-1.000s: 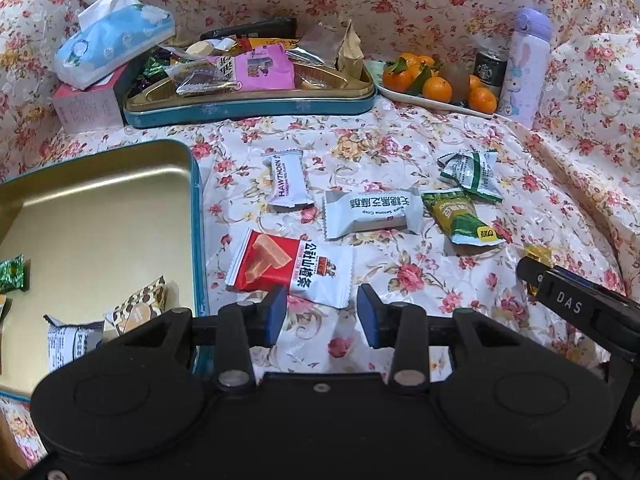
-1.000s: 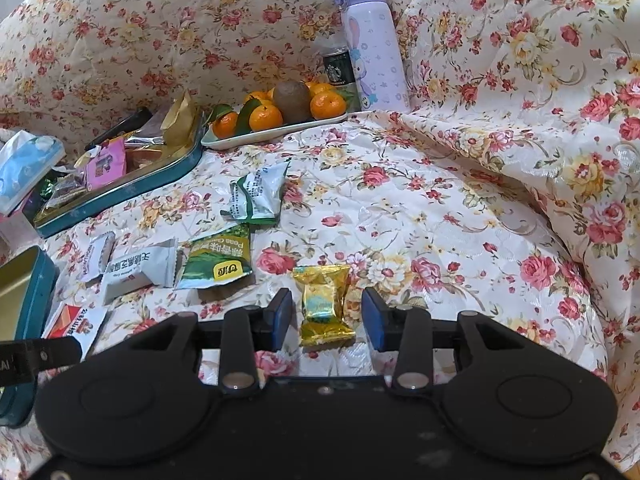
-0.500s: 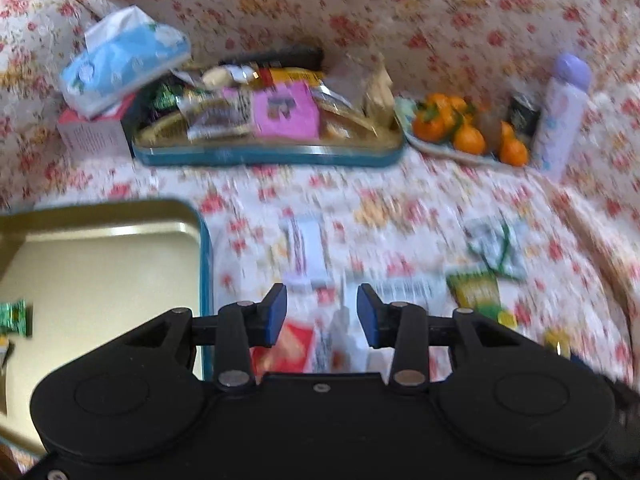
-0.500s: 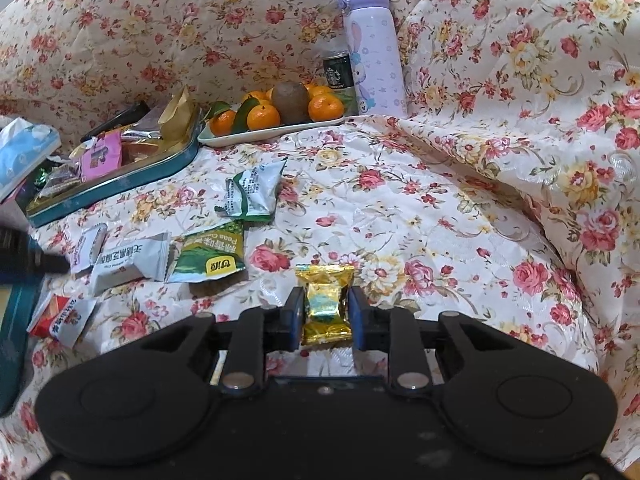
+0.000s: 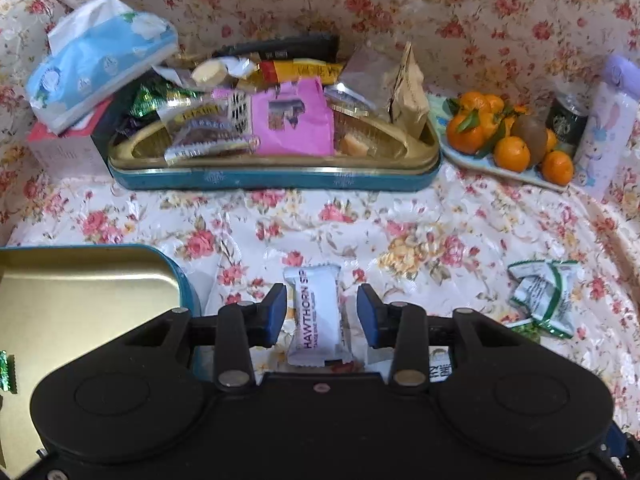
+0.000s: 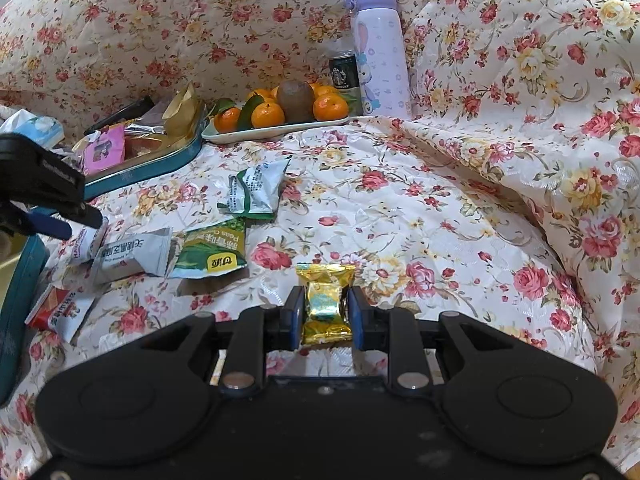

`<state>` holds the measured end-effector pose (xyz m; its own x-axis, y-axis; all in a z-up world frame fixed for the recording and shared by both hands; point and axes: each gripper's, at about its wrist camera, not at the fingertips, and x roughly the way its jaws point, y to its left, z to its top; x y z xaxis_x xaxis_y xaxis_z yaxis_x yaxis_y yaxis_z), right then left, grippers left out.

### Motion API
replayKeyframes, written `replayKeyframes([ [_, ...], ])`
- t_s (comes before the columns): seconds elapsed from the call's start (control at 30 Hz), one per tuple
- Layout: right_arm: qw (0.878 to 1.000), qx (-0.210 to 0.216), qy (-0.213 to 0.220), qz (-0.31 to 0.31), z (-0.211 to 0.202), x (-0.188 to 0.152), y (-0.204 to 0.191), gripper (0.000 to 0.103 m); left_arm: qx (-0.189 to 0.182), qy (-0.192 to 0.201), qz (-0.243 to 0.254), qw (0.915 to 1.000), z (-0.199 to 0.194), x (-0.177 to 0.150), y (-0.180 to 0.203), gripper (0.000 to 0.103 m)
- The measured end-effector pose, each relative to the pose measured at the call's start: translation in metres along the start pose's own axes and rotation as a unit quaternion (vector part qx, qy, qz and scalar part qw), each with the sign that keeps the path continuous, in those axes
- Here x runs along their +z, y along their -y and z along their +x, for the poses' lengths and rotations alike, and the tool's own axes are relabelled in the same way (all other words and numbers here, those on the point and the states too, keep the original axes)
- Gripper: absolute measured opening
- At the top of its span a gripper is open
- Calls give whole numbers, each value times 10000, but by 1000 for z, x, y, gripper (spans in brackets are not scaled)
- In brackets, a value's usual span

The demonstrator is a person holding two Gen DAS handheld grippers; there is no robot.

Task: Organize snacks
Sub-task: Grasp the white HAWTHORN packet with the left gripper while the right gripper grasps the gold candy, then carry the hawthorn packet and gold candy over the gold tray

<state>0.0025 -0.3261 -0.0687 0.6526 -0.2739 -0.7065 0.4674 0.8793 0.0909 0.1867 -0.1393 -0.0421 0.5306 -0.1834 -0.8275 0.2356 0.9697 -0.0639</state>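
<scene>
Blue fingertips [image 6: 291,316] of my right gripper [image 6: 322,317] now press both sides of the gold candy [image 6: 325,303] on the flowered cloth [image 6: 440,220], where a second ago they stood apart around it; its long axis runs straight away from me, with bare cloth ahead and to the right. My left gripper [image 5: 322,312] has moved forward and stands spread around the white hawthorn bar [image 5: 318,314], touching neither side, the bar lying lengthwise between the fingers, just right of the open tin's [image 5: 80,292] blue rim. Beyond lie the full snack tin [image 5: 276,178] and fruit plate [image 5: 472,160].
</scene>
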Motion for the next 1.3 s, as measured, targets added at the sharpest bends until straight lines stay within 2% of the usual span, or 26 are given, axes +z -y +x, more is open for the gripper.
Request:
replayKeyframes([
  [0.13, 10000, -4, -3, -28, 0, 0, -1, 27, 37, -150, -56, 9999, 9, -3, -2, 49],
  [0.37, 10000, -1, 0, -73, 2, 1, -1, 29, 184, -66, 167, 9997, 12, -4, 5, 49],
  [0.47, 10000, -9, 3, -87, 3, 1, -2, 29, 134, 12, 174, 9998, 10, -6, 6, 33],
  [0.6, 10000, 15, -11, -69, 4, 3, -1, 28, 1, 18, 229, 9997, 5, -8, 7, 28],
  [0.7, 10000, 23, -22, 18, 4, 4, 2, 24, -54, 152, 249, 9996, -9, -8, 8, 27],
  [0.93, 9992, 229, -108, 304, -9, 3, 2, 23, -372, 368, 282, 9982, -51, -17, 5, 28],
  [1.03, 9991, 305, -140, 269, -19, 1, -4, 23, -428, 287, 359, 9980, -64, -29, 4, 28],
  [1.3, 9972, 476, -549, 197, -51, -13, -24, 23, -420, 54, 438, 9981, -90, -75, -4, 28],
])
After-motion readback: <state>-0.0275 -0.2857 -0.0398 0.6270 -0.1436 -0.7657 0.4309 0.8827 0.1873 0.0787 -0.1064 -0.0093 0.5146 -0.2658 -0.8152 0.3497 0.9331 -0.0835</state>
